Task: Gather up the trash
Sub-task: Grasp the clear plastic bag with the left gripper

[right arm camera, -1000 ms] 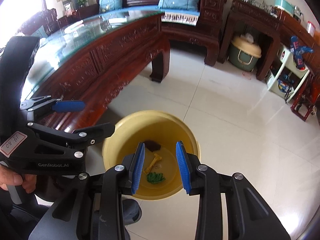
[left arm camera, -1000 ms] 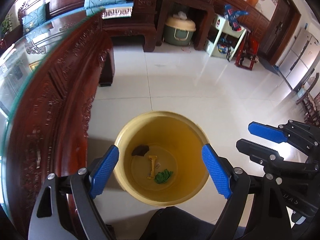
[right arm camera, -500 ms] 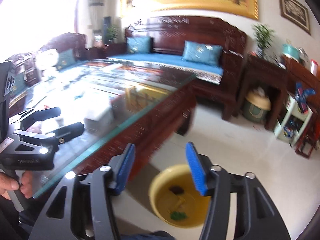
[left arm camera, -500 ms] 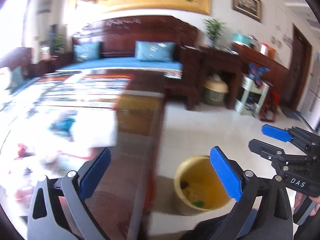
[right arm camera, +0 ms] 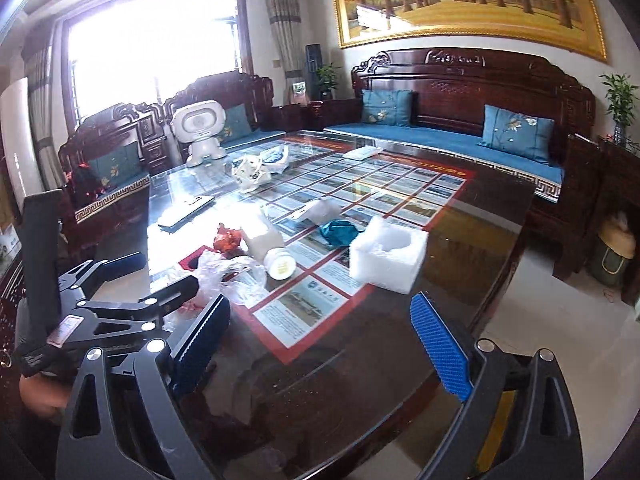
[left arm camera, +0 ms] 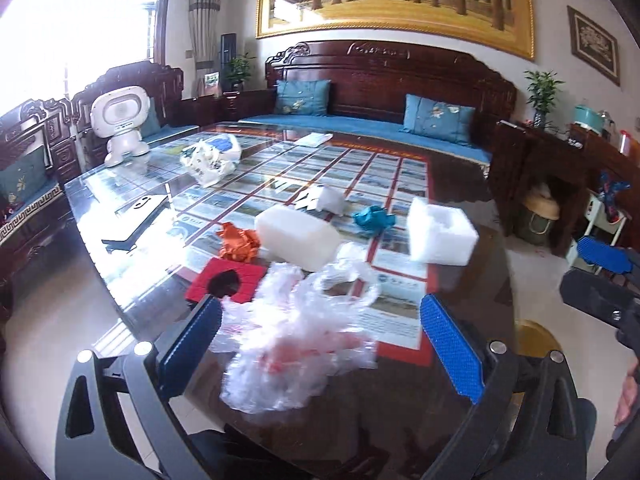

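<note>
- Glass covers the dark carved wooden table [left arm camera: 460,276], and the trash I am after is scattered across it.
- Nearest my left gripper [left arm camera: 320,340] lies a crumpled clear plastic bag [left arm camera: 296,344]; it shows between the blue pads, but they do not press on it, and the jaws are spread wide with nothing held.
- Just beyond the bag I see a red card piece with a cut-out hole [left arm camera: 228,280], a crumpled orange wrapper [left arm camera: 238,242] and a white foam block [left arm camera: 296,238] close together.
- Farther right sit a teal crumpled wrapper [left arm camera: 372,218] and a hollowed white foam box [left arm camera: 440,234], apart from each other.
- From the right wrist view, my right gripper [right arm camera: 320,344] hangs over the bare near end of the table, its jaws opening, with nothing between them.
- A white round container on its side [right arm camera: 280,266] lies just beside the foam block there; I think it is a jar, though the glare makes that uncertain.
- At the far end stand a white toy robot [left arm camera: 120,120] and a white printed plastic bag [left arm camera: 212,158].
- Only a sliver of the yellow bin [left arm camera: 534,336] shows on the floor past the table's right edge.
</note>
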`<state>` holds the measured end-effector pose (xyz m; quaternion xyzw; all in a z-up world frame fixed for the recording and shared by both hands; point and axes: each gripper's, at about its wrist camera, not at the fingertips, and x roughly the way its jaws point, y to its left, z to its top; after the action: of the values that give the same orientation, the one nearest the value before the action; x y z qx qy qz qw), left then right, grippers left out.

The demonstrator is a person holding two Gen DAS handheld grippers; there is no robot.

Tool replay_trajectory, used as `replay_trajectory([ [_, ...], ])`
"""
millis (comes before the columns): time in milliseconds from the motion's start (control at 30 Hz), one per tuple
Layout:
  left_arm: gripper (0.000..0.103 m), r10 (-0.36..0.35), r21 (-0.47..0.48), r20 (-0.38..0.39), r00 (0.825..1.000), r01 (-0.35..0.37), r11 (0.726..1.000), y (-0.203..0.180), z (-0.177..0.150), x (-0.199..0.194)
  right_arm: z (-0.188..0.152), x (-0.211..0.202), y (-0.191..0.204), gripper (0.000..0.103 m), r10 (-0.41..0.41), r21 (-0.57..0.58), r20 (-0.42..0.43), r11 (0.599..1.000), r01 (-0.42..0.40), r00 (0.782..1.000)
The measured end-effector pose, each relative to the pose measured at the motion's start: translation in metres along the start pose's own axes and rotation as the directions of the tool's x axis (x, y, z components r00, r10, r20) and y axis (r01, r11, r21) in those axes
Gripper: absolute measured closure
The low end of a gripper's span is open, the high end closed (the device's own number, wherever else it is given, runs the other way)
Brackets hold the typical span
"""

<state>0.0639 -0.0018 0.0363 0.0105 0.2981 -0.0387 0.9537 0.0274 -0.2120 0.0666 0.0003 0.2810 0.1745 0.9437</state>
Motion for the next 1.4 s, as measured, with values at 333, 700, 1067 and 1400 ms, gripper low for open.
replay_trajectory([
  [333,0.004,0.03,0.071,-0.113,0.993,-0.022,0.997,0.008,-0.02,0.061,0.005,0.041,0.013,0.014,-0.009,0.0,-0.047,1.0,0.009,0.999],
  [700,0.052,-0.048,-0.03,-0.191,0.98,0.043,0.999,0.025,-0.023,0.084,0.002,0.064,0.007,0.014,0.013,0.005,-0.085,1.0,-0.013,0.996],
  [1067,0.076,-0.165,-0.081,-0.178,0.97,0.153,0.985,0.038,-0.024,0.075,0.0,0.073,0.019,0.015,0.037,-0.024,-0.105,0.999,-0.039,0.994],
  [1400,0.076,-0.209,-0.061,-0.149,0.966,0.202,0.977,0.036,-0.032,0.057,0.003,0.08,0.034,0.015,0.056,-0.043,-0.116,0.997,-0.061,0.992],
])
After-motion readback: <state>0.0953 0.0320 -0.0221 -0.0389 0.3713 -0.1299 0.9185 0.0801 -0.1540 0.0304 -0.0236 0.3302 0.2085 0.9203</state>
